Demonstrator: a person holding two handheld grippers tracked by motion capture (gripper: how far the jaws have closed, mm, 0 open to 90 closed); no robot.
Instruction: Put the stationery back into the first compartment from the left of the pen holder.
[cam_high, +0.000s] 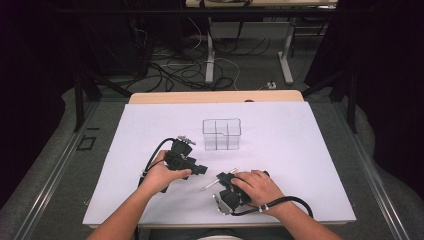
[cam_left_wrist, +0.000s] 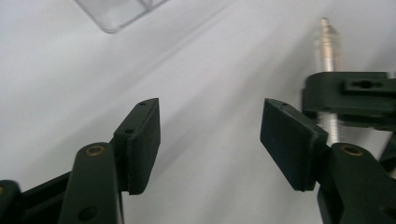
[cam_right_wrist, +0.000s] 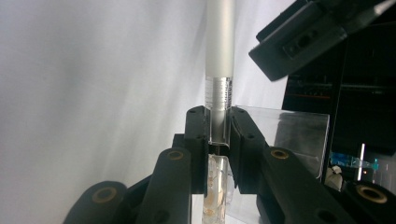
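Note:
A pen with a frosted barrel (cam_right_wrist: 219, 42) and a clear section stands between my right gripper's (cam_right_wrist: 219, 133) pads, which are shut on it. In the high view the pen (cam_high: 209, 187) lies slantwise just above the white table sheet (cam_high: 300, 150), held by the right gripper (cam_high: 222, 179) at the front middle. My left gripper (cam_high: 202, 169) sits just left of it with its jaws pointing right toward the pen. Its pads (cam_left_wrist: 140, 140) stand apart with nothing between them. Beyond them the pen's metal tip end (cam_left_wrist: 327, 42) shows, crossed by the right gripper's jaw.
A clear plastic box (cam_high: 221, 134) with compartments stands at the middle of the sheet, behind both grippers. Its corner (cam_left_wrist: 116, 14) shows at the top of the left gripper view. Table legs and cables lie on the floor beyond the far edge.

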